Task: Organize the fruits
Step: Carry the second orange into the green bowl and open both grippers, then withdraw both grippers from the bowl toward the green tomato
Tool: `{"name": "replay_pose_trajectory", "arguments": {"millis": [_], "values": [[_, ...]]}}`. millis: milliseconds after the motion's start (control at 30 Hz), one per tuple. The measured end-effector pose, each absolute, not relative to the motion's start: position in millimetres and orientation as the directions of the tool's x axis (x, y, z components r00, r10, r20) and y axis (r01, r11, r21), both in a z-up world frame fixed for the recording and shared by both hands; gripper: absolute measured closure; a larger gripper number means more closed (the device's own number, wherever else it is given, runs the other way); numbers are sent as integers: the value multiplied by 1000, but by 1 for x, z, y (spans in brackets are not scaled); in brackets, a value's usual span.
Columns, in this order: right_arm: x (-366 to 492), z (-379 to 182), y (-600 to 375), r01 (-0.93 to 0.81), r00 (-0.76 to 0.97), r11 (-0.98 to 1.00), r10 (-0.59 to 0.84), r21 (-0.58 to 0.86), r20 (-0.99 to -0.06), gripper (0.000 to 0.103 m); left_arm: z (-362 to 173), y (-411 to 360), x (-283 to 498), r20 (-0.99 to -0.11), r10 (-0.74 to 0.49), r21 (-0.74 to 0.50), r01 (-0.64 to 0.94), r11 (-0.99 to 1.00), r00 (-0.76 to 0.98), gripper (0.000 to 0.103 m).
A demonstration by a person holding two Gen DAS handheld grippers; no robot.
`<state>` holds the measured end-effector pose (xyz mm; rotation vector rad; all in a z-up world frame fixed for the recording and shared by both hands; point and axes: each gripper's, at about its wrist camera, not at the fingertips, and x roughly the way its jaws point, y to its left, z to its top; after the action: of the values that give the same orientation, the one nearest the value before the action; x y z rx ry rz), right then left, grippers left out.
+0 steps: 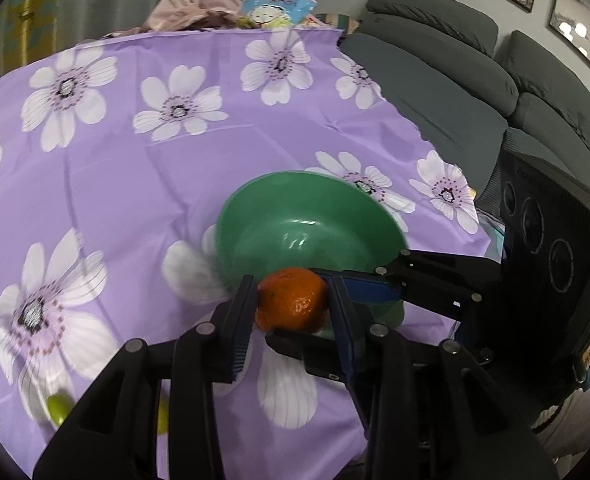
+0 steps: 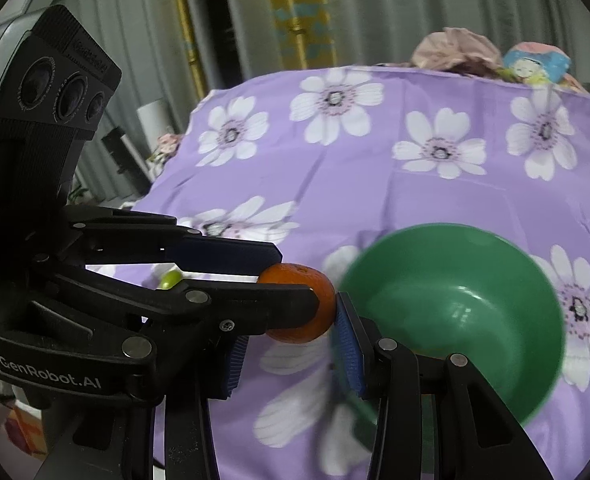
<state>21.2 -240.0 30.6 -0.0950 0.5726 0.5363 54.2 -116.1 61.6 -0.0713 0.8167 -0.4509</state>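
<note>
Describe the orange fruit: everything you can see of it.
The orange is small, round and slightly flattened, like a mandarin, with dimpled, faintly glossy peel and a puckered stem end. It is whole and unpeeled. It hangs above the purple flowered cloth, just at the near rim of the green bowl, not yet inside. The left gripper clamps its sides, and the right gripper reaches in against it too.

Dim indoor light, glare inside green bowl (image 2: 455,312), motion blur, dark fisheye corners
</note>
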Motion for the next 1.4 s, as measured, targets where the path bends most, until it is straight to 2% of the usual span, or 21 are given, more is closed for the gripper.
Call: {"name": "replay_pose_trajectory", "arguments": {"millis": [233, 767, 833, 967, 1100, 1400], "values": [[32, 33, -269, -448, 737, 891, 414, 73, -535, 60, 58, -141, 78, -682, -460, -253, 407, 877, 568, 67], [54, 7, -283, -398, 696, 912, 370, 99, -615, 60, 26, -149, 105, -736, -462, -304, 367, 879, 496, 66], [54, 7, -283, -393, 693, 913, 370, 106, -619, 60, 23, -151, 105, -757, -420, -265, 353, 897, 501, 63], [52, 8, -283, -400, 687, 910, 374, 107, -622, 60, 22, -146, 103, -751, -417, -267, 342, 901, 512, 60], [48, 11, -283, -394, 692, 913, 371, 106, -619, 60, 28, -142, 95, -745, -370, -219, 321, 922, 555, 49], [31, 22, -290, -393, 714, 912, 383, 117, -586, 60, 45, -104, 57, -714, -226, -101, 223, 970, 663, 45]]}}
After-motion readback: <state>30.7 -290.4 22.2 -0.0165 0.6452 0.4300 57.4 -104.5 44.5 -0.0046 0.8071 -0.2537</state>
